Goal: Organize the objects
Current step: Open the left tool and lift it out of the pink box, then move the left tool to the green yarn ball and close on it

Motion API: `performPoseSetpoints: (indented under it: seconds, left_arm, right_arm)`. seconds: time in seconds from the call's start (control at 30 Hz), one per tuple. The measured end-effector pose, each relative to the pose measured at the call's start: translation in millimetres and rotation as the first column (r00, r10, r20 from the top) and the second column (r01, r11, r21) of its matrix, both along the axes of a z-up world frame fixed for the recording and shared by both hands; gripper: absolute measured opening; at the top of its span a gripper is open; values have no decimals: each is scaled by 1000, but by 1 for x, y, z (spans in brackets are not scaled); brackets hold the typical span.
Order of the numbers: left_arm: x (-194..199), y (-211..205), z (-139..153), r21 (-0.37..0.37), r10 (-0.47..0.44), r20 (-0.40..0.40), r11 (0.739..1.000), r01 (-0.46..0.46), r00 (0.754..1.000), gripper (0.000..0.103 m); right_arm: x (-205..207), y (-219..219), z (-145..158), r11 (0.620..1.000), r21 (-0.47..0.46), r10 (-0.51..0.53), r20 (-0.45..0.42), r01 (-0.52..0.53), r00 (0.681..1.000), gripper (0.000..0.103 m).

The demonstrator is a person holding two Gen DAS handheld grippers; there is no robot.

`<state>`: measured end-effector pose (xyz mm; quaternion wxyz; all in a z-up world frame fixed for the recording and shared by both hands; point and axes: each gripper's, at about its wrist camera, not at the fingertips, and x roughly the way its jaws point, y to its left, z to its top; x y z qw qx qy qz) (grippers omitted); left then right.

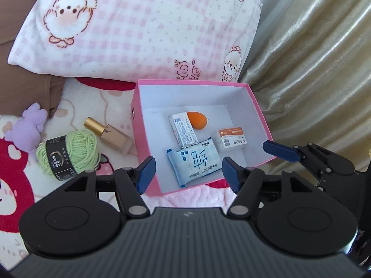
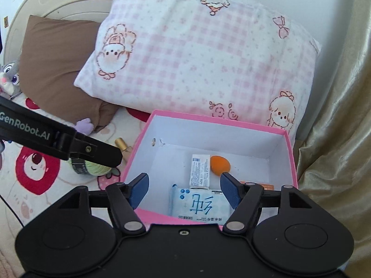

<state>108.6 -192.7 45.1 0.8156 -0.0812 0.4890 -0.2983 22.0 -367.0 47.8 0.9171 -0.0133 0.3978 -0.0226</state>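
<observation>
Pink box (image 1: 148, 139) sits centre frame on the bed blanket (image 1: 76, 102), holding a wipes packet (image 1: 194, 162), a white carton (image 1: 183, 131), an orange sponge (image 1: 196, 120) and a small orange-topped box (image 1: 230, 139). Left gripper (image 1: 189, 173) is released, jaws spread and empty over the box's near wall. Right gripper (image 2: 183, 191) is likewise released and empty above the near wall. Left of the box in the left wrist view lie a gold-capped bottle (image 1: 109, 134), green yarn (image 1: 69, 155) and a purple plush (image 1: 29, 127). A checked pillow (image 1: 143, 25) fills the upper frame.

Open pink box (image 1: 146, 139) holds packets; yarn (image 1: 69, 155) outside.
</observation>
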Motion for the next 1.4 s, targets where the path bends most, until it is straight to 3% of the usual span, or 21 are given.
performPoseSetpoints:
  seconds: [0.13, 0.27, 0.37, 0.43, 0.5, 0.57, 0.77, 0.93, 1.07, 1.23, 1.4]
  left_arm:
    - [-13, 34, 5, -7, -4, 38, 1000, 4, 999, 64]
    - [-14, 75, -2, 12, 48, 43, 999, -49, 998, 64]
    - [-10, 105, -8, 9, 95, 56, 995, -95, 994, 65]
    - [-6, 120, -14, -2, 117, 66, 993, -117, 991, 69]
    - [-5, 131, -18, -1, 124, 105, 992, -125, 987, 79]
    - [-3, 139, -23, -1, 123, 120, 992, -124, 985, 82]
    - [11, 153, -48, -18, 139, 99, 990, -138, 985, 89]
    - [30, 158, -80, -8, 159, 82, 987, -159, 984, 90]
    - [46, 164, -108, -37, 178, 39, 984, -177, 983, 90]
    - [66, 169, -135, -65, 200, 3, 978, -199, 980, 90]
    - [82, 169, -155, -104, 209, -11, 972, -209, 978, 90]
  right_arm:
    - [-8, 23, 5, 998, 47, 53, -17, -52, 998, 75]
    - [-9, 52, 6, 991, 50, 129, -29, -128, 991, 76]
    - [-6, 76, 8, 979, 53, 198, -26, -197, 980, 83]
    - [-2, 91, 9, 971, 51, 235, -20, -234, 972, 88]
    - [5, 106, 6, 964, 52, 263, -34, -261, 964, 89]
    - [13, 119, 2, 957, 50, 287, -50, -285, 956, 89]
    - [42, 149, -21, 943, 63, 332, -67, -328, 941, 93]
    - [64, 161, -59, 944, 115, 319, -89, -308, 944, 93]
    - [66, 173, -90, 938, 17, 347, 3, -347, 938, 93]
    - [80, 186, -126, 940, -100, 331, 27, -327, 943, 93]
    - [96, 183, -148, 953, -142, 279, 61, -268, 958, 92]
